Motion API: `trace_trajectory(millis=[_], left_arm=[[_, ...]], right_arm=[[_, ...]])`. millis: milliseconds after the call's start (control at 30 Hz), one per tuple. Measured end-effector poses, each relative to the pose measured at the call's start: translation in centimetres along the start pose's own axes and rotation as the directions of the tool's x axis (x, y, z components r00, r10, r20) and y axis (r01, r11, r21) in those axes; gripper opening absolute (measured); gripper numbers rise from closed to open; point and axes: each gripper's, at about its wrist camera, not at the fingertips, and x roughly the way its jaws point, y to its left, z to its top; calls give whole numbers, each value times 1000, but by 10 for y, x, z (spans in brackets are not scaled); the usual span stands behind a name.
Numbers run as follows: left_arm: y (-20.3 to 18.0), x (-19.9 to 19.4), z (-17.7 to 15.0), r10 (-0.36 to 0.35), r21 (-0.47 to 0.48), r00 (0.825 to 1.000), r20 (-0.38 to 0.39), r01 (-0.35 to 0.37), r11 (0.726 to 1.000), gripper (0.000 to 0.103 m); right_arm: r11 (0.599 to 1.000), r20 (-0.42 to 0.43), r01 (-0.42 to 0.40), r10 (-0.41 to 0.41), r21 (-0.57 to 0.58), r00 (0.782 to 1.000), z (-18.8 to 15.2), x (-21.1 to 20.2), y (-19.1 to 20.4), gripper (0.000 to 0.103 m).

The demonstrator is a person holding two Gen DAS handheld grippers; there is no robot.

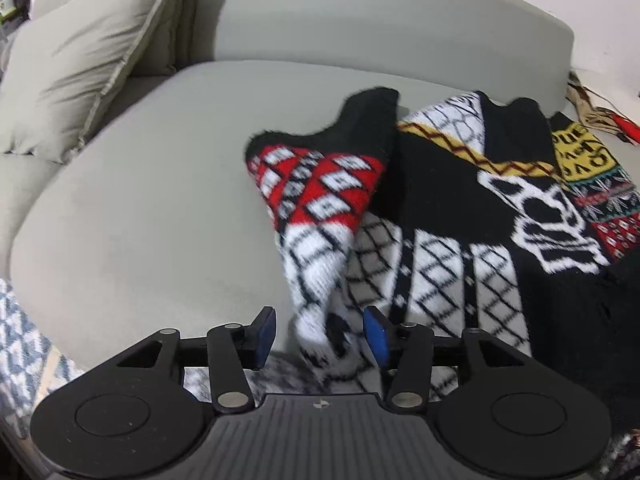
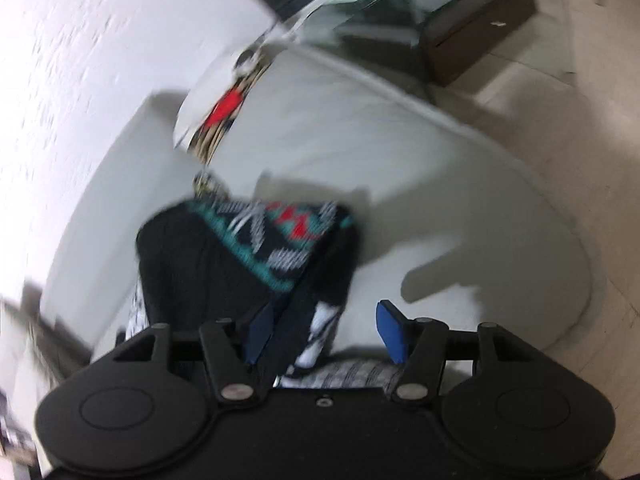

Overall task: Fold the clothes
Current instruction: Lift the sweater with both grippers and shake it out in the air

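A black, white, red and yellow patterned knit sweater lies on the grey sofa seat. Its sleeve, with red diamonds, runs down toward me. My left gripper is open; the sleeve's white-and-black end lies between the blue pads, and the left pad stands apart from it. In the blurred right wrist view a black part of the sweater with teal and red bands hangs in front. My right gripper is open; a black strip of knit lies against its left pad and the right pad is bare.
A grey cushion leans at the back left against the sofa backrest. A blue-white rug shows at the lower left. Another cloth with a red patch lies near the seat's far edge. A brown box stands on the tiled floor.
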Motion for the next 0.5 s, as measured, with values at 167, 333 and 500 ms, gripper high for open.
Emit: trace_trajectory(millis=[167, 333, 500], left_arm=[[1, 13, -3, -73, -24, 997, -39, 72, 997, 47], [8, 25, 3, -150, -107, 987, -48, 145, 984, 44], [3, 35, 7, -160, -108, 986, -48, 154, 982, 31]], right_arm=[[999, -89, -21, 18, -35, 996, 3, 32, 6, 46], [997, -123, -80, 82, 15, 989, 2, 53, 1, 47], [992, -146, -123, 124, 16, 982, -2, 68, 4, 43]])
